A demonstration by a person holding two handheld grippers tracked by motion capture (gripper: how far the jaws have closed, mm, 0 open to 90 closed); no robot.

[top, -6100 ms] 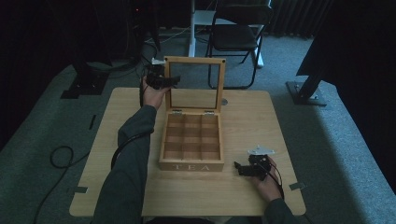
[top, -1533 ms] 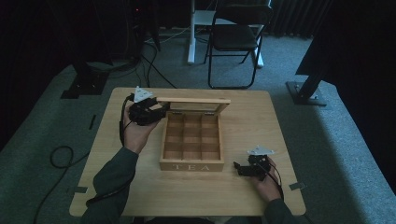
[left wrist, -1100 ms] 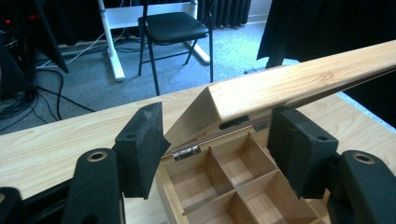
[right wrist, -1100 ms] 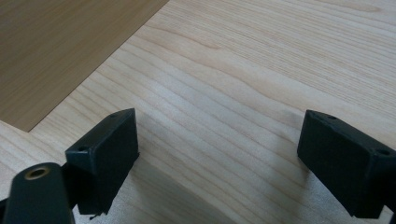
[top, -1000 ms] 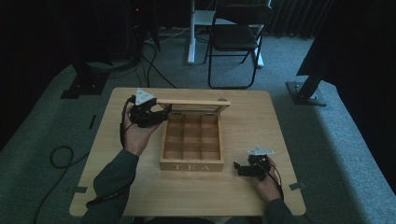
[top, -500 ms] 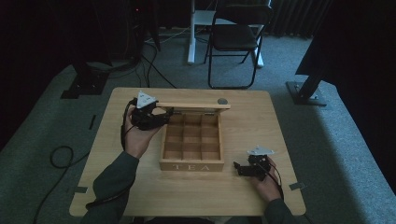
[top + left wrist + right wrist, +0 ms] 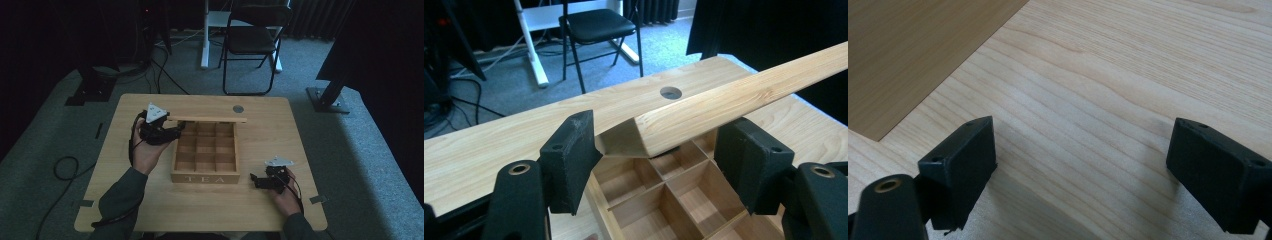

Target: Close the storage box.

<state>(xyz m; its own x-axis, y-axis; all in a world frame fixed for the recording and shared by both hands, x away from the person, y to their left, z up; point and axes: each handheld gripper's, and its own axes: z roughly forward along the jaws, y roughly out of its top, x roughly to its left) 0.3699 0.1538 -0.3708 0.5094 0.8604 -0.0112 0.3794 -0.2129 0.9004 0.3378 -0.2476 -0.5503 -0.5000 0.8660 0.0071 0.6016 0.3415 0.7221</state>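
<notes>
Wooden table [image 7: 150, 210]; tea box [image 7: 205, 160], lid [image 7: 734, 102] between open left claw [image 7: 654, 160]

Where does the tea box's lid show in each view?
High view: the lid is a thin bar along the box's far edge, beside the left gripper.
Left gripper view: its corner sits between the open jaws.
Right gripper view: not in it.
Shared landmark: the table's round hole.
</notes>
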